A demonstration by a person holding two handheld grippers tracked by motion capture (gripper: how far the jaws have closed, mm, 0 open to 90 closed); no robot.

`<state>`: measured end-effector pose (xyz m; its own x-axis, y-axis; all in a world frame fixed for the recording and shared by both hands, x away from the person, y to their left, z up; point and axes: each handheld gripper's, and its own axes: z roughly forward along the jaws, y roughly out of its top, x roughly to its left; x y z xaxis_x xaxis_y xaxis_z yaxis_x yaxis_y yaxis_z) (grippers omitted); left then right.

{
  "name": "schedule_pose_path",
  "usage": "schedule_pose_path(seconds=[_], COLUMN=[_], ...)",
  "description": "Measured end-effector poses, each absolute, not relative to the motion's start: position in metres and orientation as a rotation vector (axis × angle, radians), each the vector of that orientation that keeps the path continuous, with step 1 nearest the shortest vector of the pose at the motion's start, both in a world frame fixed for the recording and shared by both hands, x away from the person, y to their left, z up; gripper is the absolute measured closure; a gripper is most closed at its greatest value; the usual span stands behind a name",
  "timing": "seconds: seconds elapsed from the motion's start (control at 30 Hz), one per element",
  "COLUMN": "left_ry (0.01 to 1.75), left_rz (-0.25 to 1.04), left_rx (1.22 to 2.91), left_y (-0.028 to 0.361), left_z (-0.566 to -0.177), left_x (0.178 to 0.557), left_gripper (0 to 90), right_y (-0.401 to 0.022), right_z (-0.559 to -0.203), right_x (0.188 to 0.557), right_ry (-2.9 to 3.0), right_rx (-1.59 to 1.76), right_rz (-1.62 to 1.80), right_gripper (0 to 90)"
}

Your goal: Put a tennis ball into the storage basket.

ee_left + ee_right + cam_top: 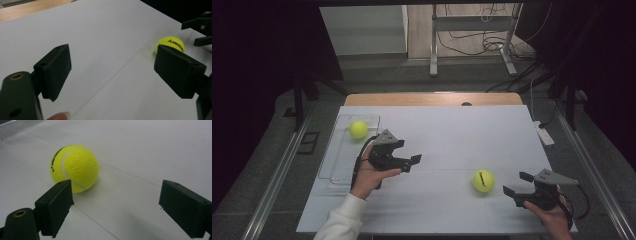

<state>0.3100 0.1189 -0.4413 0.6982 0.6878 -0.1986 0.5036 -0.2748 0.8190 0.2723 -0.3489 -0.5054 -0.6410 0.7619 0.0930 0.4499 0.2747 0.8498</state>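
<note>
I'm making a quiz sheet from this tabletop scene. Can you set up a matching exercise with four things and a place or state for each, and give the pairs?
Things:
1. tennis ball with black lettering
2. second tennis ball
3. left gripper
4. right gripper

Places or states:
A. inside the clear tray at the table's left edge
B. jaws open, empty, just right of the lettered ball
C. lying loose on the white table
D. jaws open, empty, beside the tray

Pairs: 1-C, 2-A, 3-D, 4-B
</note>
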Motion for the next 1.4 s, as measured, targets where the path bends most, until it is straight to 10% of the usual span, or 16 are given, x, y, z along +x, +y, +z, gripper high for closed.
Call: schedule_pose_path(seconds=[1.4], left_ry=[0.822], left_rz=[0.198], left_rx=[2.024], left_y=[0.068], left_z=[-0.447], left_x=[0.308], left_gripper=[15.3], right_y=[-0.349], right_z=[-0.506], right_x=[0.272], right_ry=[2.225], right_rx=[1.106], right_rz=[1.299], right_gripper=[12.0])
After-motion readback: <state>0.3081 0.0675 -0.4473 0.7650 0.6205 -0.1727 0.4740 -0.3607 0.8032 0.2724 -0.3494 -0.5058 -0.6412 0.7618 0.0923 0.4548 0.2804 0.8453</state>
